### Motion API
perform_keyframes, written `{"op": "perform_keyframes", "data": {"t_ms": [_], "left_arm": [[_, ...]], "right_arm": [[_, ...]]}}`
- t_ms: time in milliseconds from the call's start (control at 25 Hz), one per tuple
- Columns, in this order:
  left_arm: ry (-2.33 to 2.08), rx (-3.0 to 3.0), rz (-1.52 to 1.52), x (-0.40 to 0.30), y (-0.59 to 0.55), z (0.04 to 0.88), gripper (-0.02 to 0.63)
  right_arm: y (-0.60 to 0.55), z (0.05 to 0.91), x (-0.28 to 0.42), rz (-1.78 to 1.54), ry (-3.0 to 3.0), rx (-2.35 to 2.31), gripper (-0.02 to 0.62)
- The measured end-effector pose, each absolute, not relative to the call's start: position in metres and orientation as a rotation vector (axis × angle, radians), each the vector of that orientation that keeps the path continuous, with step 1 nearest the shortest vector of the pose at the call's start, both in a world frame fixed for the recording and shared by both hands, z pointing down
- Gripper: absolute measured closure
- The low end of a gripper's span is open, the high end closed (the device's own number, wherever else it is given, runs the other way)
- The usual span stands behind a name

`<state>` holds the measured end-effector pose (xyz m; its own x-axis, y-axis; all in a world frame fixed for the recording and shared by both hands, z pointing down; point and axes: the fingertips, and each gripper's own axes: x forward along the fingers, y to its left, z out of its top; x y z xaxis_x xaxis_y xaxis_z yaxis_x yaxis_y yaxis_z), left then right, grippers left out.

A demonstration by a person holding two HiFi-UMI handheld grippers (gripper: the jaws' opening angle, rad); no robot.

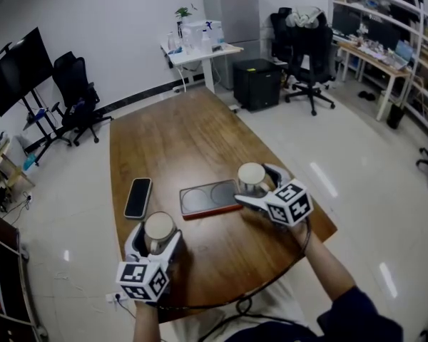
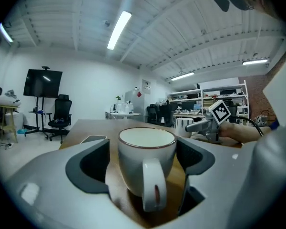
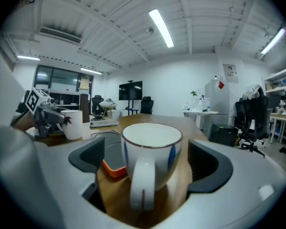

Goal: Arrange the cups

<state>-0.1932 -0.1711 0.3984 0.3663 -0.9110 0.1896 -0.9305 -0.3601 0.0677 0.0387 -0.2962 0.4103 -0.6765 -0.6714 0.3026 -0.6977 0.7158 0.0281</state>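
Observation:
A white cup (image 1: pixel 159 228) with a dark rim stands near the table's front left edge, between the jaws of my left gripper (image 1: pixel 157 239). In the left gripper view this cup (image 2: pixel 147 162) turns its handle to the camera, and the left gripper (image 2: pixel 146 152) is open, with a gap at the left pad. A second white cup (image 1: pixel 251 177), blue-marked, stands just right of the tray inside my right gripper (image 1: pixel 255 186). In the right gripper view this cup (image 3: pixel 150 155) has room on both sides, so the right gripper (image 3: pixel 151 157) is open around it.
A dark tray with an orange rim (image 1: pixel 210 198) lies between the two cups, its corner (image 3: pixel 113 168) beside the right cup. A black phone (image 1: pixel 138 197) lies left of the tray. The wooden table (image 1: pixel 178 144) stretches away; office chairs and desks stand beyond.

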Motion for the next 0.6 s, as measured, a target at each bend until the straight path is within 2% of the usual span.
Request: {"op": "perform_keyframes", "data": {"t_ms": [280,320,400,480,520,560,600], "left_arm": [[-1.845,2.379,0.126,-0.209,-0.126,0.382,0.180],[-1.877,2.344,0.122,-0.214,-0.113,0.382,0.144],[-1.906,2.283,0.111,-0.222,-0.088,0.387,0.141],[-1.922,2.260,0.101,-0.224,-0.067,0.388,0.153],[-1.942,2.252,0.097,-0.224,-0.059,0.387,0.180],[-1.972,2.240,0.092,-0.225,-0.053,0.386,0.291],[-1.990,2.238,0.093,-0.223,-0.049,0.386,0.448]], "right_arm": [[-0.250,0.403,0.081,0.081,-2.597,1.199,0.046],[-0.237,0.403,0.087,0.126,-2.598,1.201,0.052],[-0.206,0.408,0.093,0.263,-2.638,1.138,0.093],[-0.182,0.406,0.094,0.316,-2.699,1.095,0.289],[-0.174,0.401,0.091,0.286,-2.722,1.097,0.397],[-0.167,0.397,0.086,0.233,-2.747,1.085,0.538],[-0.161,0.396,0.076,0.179,-2.780,1.039,0.594]]}}
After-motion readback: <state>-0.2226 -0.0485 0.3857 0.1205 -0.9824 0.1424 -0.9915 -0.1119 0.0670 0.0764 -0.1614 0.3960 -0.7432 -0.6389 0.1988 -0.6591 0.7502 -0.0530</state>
